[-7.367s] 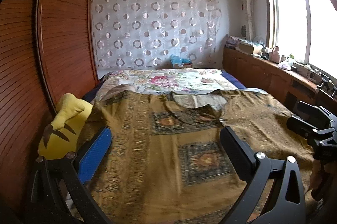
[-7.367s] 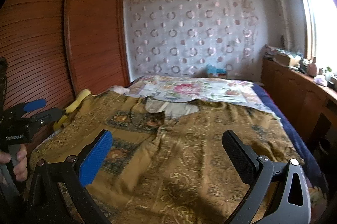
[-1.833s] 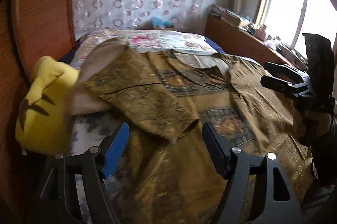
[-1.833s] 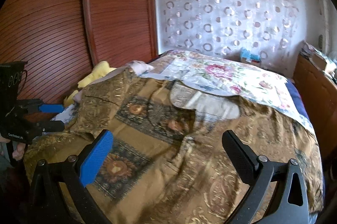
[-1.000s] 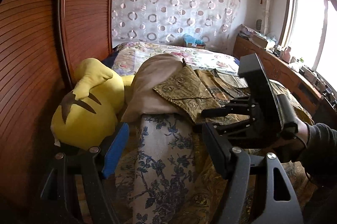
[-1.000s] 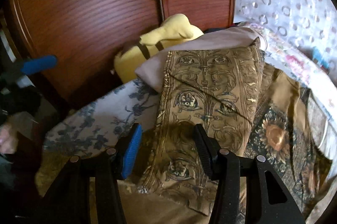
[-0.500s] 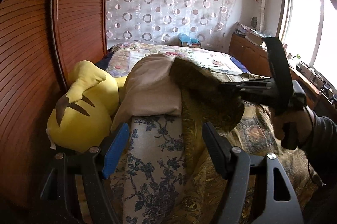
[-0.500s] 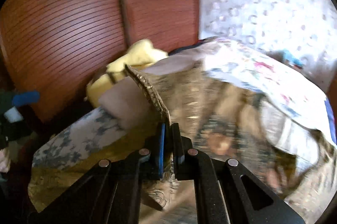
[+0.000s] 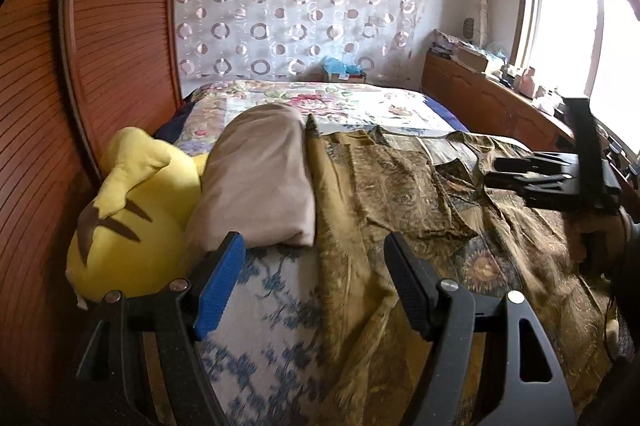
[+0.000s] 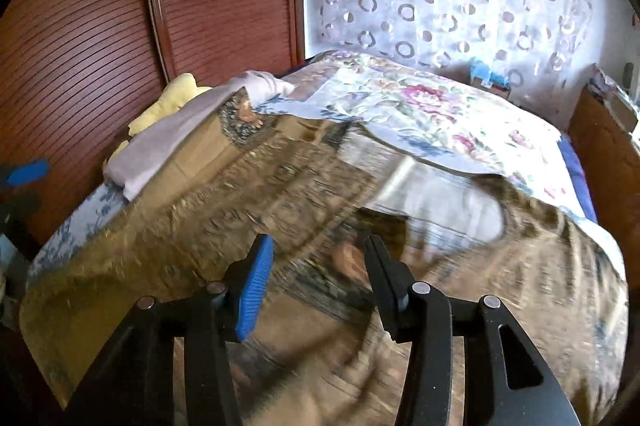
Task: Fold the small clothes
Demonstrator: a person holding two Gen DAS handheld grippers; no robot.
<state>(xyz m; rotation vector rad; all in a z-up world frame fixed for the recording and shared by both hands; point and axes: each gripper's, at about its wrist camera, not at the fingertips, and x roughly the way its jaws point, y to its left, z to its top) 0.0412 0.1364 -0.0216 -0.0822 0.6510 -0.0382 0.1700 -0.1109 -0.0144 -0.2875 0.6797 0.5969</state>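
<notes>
A brown-gold patterned garment point(image 9: 420, 210) lies spread over the bed, and its left sleeve is folded inward across the body. It also fills the right wrist view point(image 10: 304, 186), blurred by motion. My left gripper point(image 9: 314, 266) is open and empty, low at the bed's left front corner beside the garment's edge. My right gripper point(image 10: 316, 266) is open and empty, just above the garment's middle. It also shows in the left wrist view point(image 9: 548, 174) at the right, held over the garment.
A yellow plush toy point(image 9: 124, 210) and a beige pillow point(image 9: 260, 178) lie at the bed's left edge against the wooden wardrobe point(image 9: 48, 106). A blue-flowered sheet point(image 9: 272, 310) shows beneath the garment. A floral quilt point(image 10: 432, 106) covers the far bed. A wooden cabinet point(image 9: 492, 102) stands right.
My right gripper, shut on the sleeve half a second ago, has carried it inward, opened and let it go. The sleeve now lies folded on the garment. My left gripper stayed put.
</notes>
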